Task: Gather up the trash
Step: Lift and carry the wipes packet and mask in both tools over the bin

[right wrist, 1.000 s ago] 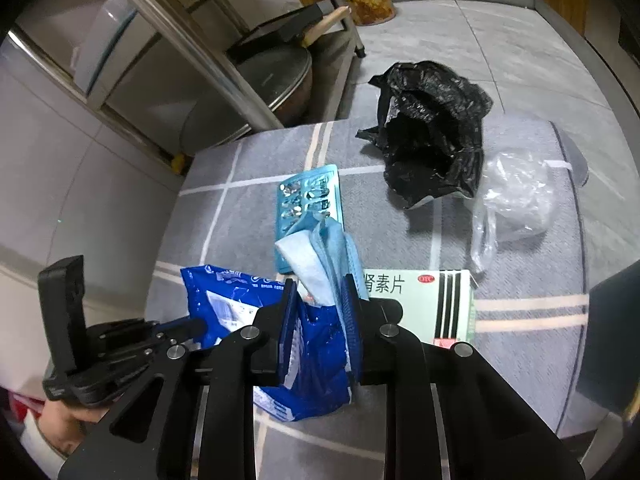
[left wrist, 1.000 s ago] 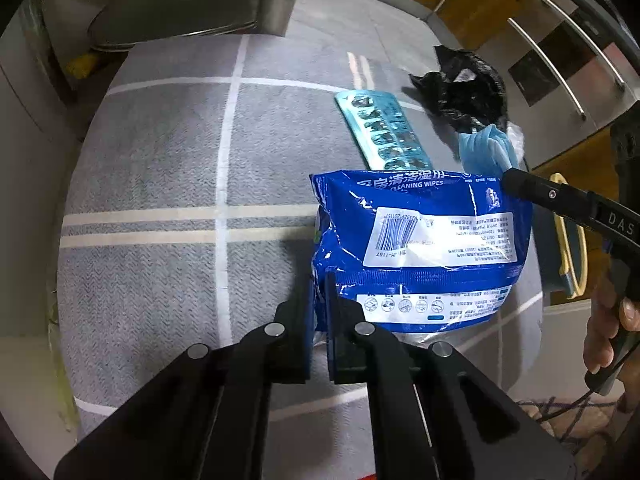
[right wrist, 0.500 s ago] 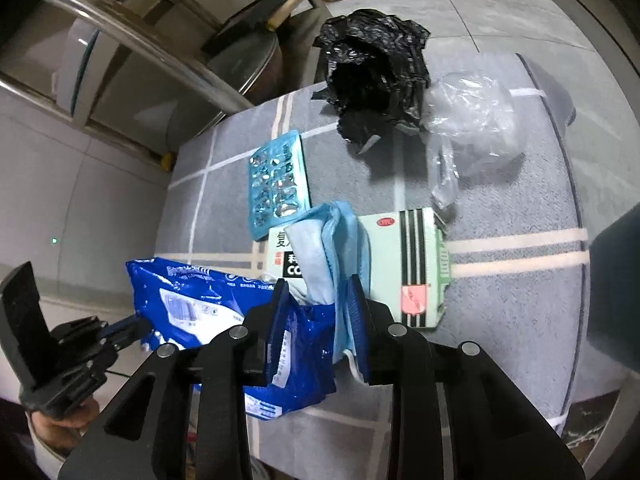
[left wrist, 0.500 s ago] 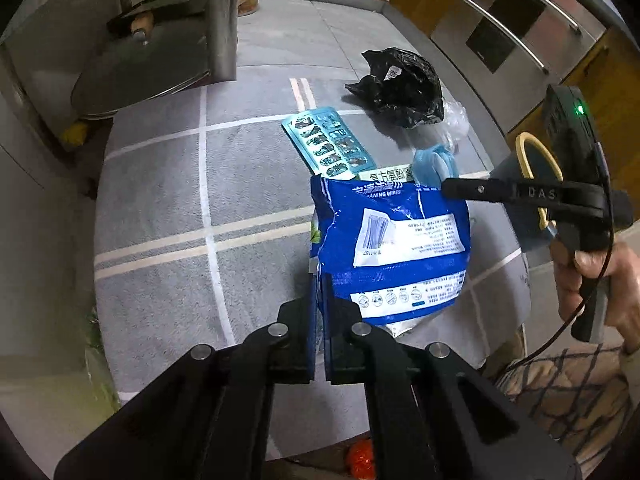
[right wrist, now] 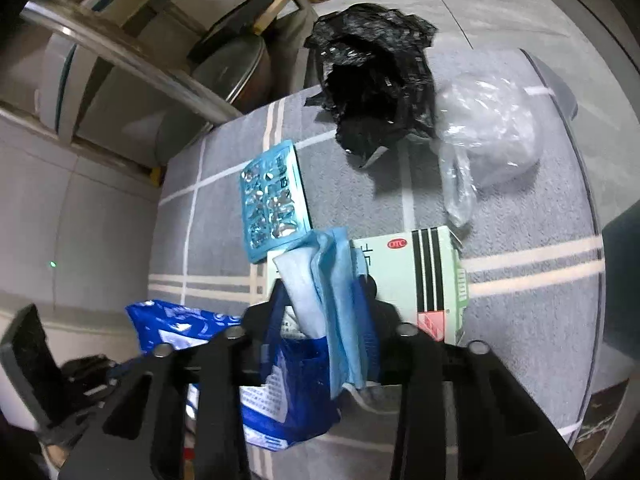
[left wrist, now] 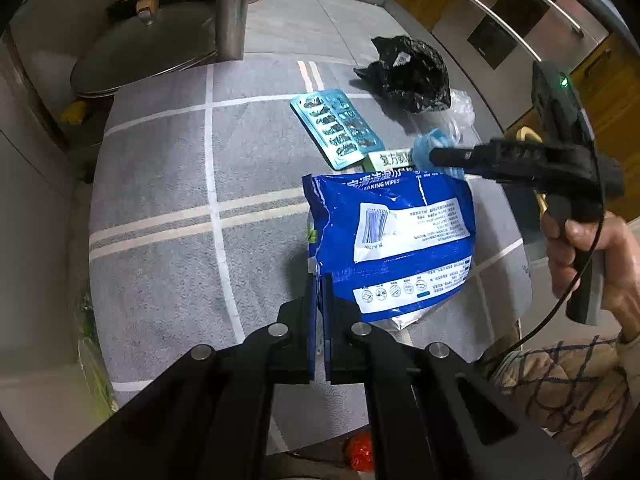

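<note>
Left gripper point(left wrist: 319, 300): fingers pressed together, pinching the edge of the glossy blue wipes pouch point(left wrist: 394, 240), which hangs open-mouthed over the near right corner of the grey white-striped tablecloth point(left wrist: 160, 208). Right gripper point(right wrist: 320, 312): jaws just eased wider, partly spread, crumpled light-blue face mask point(right wrist: 332, 280) between them at the pouch mouth. Teal blister pack point(right wrist: 272, 204), pale-green medicine box point(right wrist: 416, 276), crumpled black plastic bag point(right wrist: 372, 92) and clear plastic bag point(right wrist: 488, 136) lie toward the far right corner.
</note>
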`<control>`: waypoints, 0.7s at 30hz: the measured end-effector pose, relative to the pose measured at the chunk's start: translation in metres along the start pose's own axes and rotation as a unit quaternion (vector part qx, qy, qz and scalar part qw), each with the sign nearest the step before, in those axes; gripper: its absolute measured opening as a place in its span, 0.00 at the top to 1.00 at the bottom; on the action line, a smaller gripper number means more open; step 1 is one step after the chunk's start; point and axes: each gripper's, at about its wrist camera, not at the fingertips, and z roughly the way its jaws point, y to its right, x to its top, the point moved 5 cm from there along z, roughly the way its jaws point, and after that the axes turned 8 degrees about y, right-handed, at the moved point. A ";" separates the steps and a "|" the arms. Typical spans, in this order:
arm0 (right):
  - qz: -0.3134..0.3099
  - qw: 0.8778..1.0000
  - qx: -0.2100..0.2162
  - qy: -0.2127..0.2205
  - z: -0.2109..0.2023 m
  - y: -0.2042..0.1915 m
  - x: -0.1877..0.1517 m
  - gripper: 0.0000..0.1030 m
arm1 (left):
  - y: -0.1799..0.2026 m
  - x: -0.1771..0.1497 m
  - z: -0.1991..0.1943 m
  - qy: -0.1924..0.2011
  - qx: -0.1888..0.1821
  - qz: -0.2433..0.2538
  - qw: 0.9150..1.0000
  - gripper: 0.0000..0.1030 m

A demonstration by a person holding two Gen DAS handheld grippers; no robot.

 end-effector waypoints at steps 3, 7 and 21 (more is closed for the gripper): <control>-0.014 1.000 -0.004 0.002 -0.002 -0.003 0.000 0.81 | 0.003 0.004 -0.004 0.008 -0.007 -0.001 1.000 0.98; -0.017 1.000 -0.006 0.021 -0.015 0.000 0.004 0.86 | 0.015 0.013 -0.015 0.027 -0.017 0.009 0.999 0.99; -0.016 0.994 0.004 0.112 -0.106 0.022 0.029 0.86 | 0.101 0.055 -0.078 0.112 -0.069 0.086 0.988 0.99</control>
